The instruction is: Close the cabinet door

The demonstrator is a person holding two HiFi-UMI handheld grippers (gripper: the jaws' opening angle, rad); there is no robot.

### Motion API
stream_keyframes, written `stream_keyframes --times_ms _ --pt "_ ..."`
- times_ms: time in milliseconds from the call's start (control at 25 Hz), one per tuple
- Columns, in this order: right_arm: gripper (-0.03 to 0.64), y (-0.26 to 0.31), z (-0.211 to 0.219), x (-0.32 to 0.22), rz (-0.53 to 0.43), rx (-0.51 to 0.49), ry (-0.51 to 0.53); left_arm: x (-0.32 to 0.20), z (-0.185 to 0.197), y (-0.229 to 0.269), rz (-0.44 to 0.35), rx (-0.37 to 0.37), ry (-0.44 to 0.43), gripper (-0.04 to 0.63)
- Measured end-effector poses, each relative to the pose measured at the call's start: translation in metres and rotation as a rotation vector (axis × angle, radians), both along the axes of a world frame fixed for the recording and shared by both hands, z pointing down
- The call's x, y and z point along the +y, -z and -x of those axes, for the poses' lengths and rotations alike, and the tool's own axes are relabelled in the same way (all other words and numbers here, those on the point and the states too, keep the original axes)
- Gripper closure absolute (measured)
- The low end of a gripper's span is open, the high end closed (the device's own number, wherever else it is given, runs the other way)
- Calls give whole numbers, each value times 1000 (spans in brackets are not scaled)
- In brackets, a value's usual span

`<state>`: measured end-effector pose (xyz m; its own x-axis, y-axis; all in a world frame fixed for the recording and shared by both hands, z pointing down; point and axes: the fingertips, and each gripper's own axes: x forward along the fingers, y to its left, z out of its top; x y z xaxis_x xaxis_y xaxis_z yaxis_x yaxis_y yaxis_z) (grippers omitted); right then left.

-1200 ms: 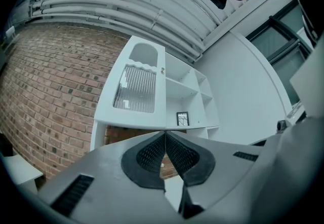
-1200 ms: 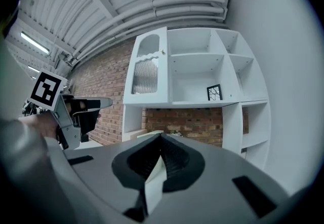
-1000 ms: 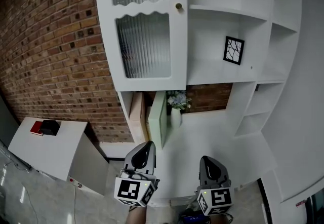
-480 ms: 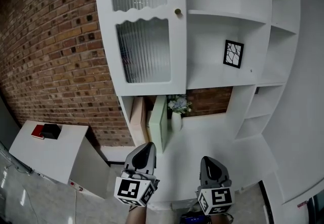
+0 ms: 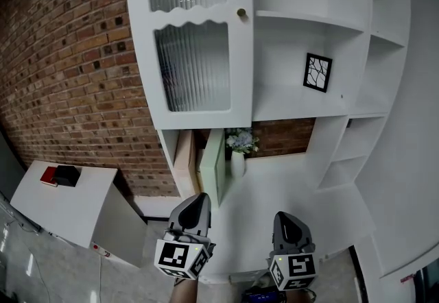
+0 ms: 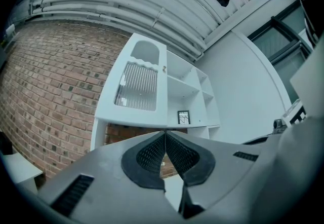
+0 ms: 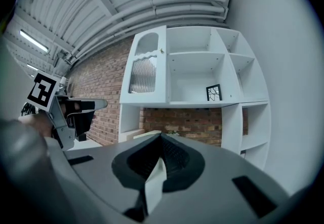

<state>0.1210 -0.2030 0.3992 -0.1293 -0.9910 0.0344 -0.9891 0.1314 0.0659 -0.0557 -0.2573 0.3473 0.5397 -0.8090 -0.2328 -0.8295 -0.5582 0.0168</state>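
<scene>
Upper left of the frame: brick wall (image 5: 68,55), red-brown, rough courses, pale mortar.
Shelving unit (image 5: 343,20): white, smooth, painted; open box compartments.
Glazed door (image 5: 195,62): white frame, two ribbed glass panes, scalloped rail between them, round brass-coloured knob (image 5: 241,13); appears flush with the unit.
Cabinet door (image 5: 214,161): flat pale green panel, low centre, seen edge-on, standing out from the unit, open.
Container: slim white vase (image 5: 238,161) on the white surface (image 5: 288,185), holding pale flowers (image 5: 241,137); just right of the cabinet door.
Mid compartment: square black-framed picture (image 5: 317,70), branching pattern.
Lower left: white low cabinet (image 5: 68,199); red item and black item on top.
Left tool (image 5: 201,195): jaws closed, mesh-textured black pads meeting, nothing between; clear of the cabinet door.
Right tool (image 5: 281,214): jaws closed, empty.
</scene>
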Motion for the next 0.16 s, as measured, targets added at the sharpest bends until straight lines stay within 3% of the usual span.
stream_keyframes --times_ms 160 --pt "617 3 -2 -3 -6 0 1 -5 -1 -2 3 -9 2 580"
